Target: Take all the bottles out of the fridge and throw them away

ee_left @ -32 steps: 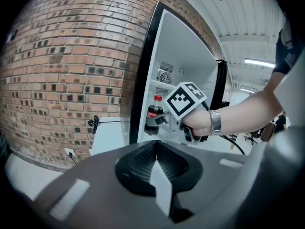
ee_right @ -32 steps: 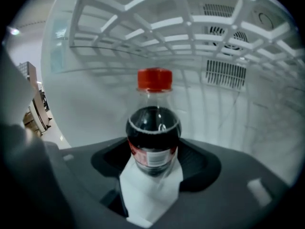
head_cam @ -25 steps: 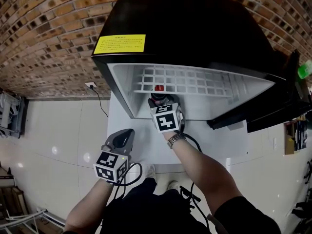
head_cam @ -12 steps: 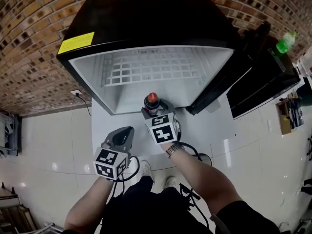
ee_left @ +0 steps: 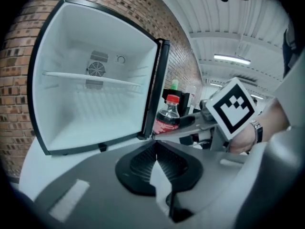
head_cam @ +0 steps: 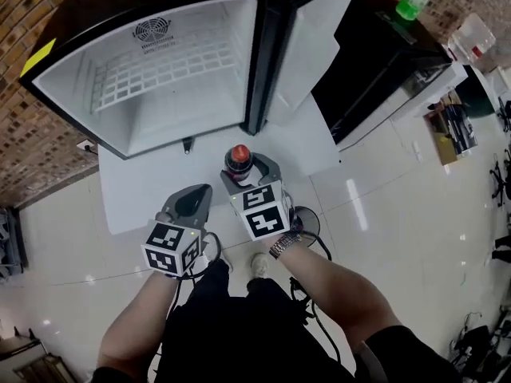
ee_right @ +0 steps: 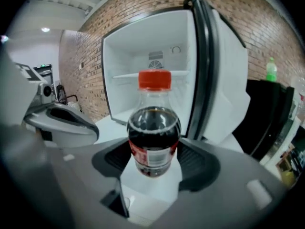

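Right claw (ee_right: pixel 155 162): pinches a red-capped cola bottle (ee_right: pixel 153 137) at the belly, jaws spread only to its width, upright just outside the open fridge (head_cam: pixel 160 94). Holds left claw (ee_left: pixel 155 149) pressed closed, empty, just beside. Looks like the carry-away step, fridge shelf apparently bare. Calls next for turning toward a bin, none in view, and letting go over it.

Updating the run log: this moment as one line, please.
right gripper: shut on cola bottle, outside fridge | left gripper: shut, empty | fridge: open, no bottle seen inside
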